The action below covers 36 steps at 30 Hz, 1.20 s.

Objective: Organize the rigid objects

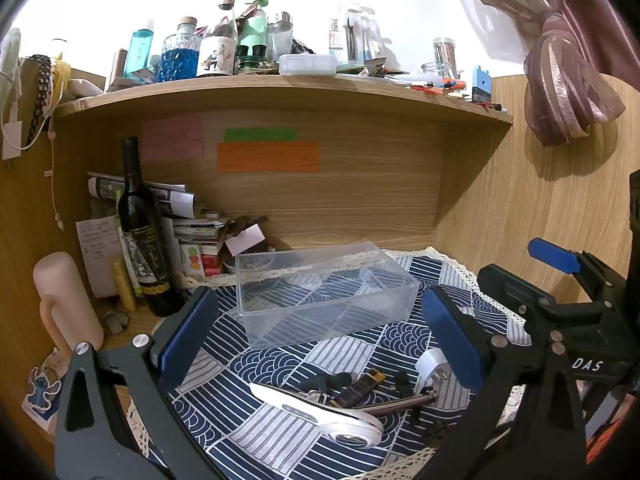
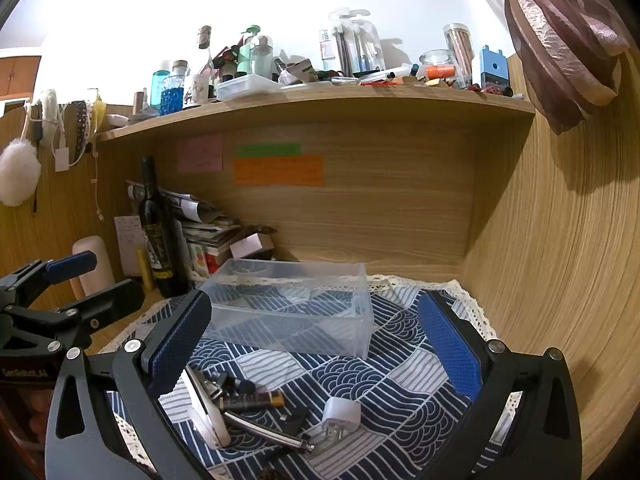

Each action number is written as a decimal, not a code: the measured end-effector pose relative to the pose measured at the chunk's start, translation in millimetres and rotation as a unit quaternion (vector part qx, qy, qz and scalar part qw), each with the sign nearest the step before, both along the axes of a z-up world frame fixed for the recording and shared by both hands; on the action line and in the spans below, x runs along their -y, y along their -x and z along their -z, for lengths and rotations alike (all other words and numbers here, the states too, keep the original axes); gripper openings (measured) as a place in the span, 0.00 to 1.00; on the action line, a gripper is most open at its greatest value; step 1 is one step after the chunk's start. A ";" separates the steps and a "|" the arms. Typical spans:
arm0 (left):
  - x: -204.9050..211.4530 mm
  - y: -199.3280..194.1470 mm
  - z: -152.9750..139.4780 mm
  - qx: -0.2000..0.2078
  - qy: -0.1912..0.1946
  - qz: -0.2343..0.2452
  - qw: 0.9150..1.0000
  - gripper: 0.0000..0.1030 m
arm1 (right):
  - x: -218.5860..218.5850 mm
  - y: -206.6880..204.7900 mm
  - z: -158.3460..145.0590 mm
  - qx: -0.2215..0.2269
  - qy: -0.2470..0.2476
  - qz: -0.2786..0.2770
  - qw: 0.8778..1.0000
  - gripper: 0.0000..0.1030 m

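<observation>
My left gripper (image 1: 320, 340) stands with its two fingers spread wide and nothing between them; the pads (image 1: 186, 338) are flat blue rubber slabs on matte black angular arms with round silver bolt heads. My right gripper (image 2: 316, 344) is likewise spread apart and holds nothing, its pads (image 2: 450, 348) showing a fine knurled blue texture.

Just ahead of both tools, on the patterned cloth (image 1: 280, 432), lies a loose pile of small hard things. A long white oval device (image 1: 320, 410) with a smooth glossy shell lies flattest. Against it rest a slim brown metal pen (image 1: 400, 403), a dark brown tube with a gold end (image 1: 360, 390), and some small black plastic pieces (image 1: 326, 383). A little apart sits a white plug adapter (image 2: 342, 412), boxy with rounded corners and metal prongs.

The cloth is woven, navy and white in wave and stripe patches, edged in cream lace. Farther back on it stands a clear plastic box (image 1: 324, 292), rectangular, thin-walled and open-topped.

Beyond the cloth, to the left, a dark glass wine bottle (image 1: 142, 232) stands upright beside a smooth pale pink cylinder (image 1: 66, 300) and a stack of papers (image 1: 188, 220). The wood-grain shelf (image 1: 280, 92) above carries crowded bottles and jars.
</observation>
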<state>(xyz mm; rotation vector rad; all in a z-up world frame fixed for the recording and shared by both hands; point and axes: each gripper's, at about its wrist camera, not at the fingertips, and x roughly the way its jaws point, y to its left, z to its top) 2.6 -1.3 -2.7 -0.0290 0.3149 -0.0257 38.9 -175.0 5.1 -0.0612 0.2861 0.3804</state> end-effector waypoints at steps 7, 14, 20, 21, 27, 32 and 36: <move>2.0 2.1 -2.1 0.005 -0.004 -0.002 1.000 1.00 | 0.7 2.5 -0.6 0.005 0.001 0.003 1.000 1.00; 0.7 2.0 -2.7 0.005 -0.003 -0.001 1.000 1.00 | 0.1 1.7 -1.0 0.000 -0.007 -0.001 1.000 1.00; 0.5 1.9 -2.1 0.005 -0.004 -0.001 1.000 1.00 | -1.0 -0.2 1.4 -0.004 -0.003 -0.002 1.000 1.00; 0.7 2.4 -2.0 0.004 -0.004 -0.002 1.000 1.00 | -0.7 -0.4 2.1 -0.005 -0.003 -0.003 1.000 1.00; 0.9 1.3 -2.1 0.004 -0.003 -0.002 1.000 1.00 | 0.2 -0.2 1.5 -0.003 -0.004 -0.002 1.000 1.00; -0.1 -0.4 -0.7 0.000 -0.002 -0.001 1.000 1.00 | 1.7 -0.5 0.5 -0.002 -0.005 -0.002 1.000 1.00; -0.9 -1.2 -0.6 -0.001 -0.001 -0.001 1.000 1.00 | 1.6 0.0 0.2 -0.002 -0.006 -0.004 1.000 1.00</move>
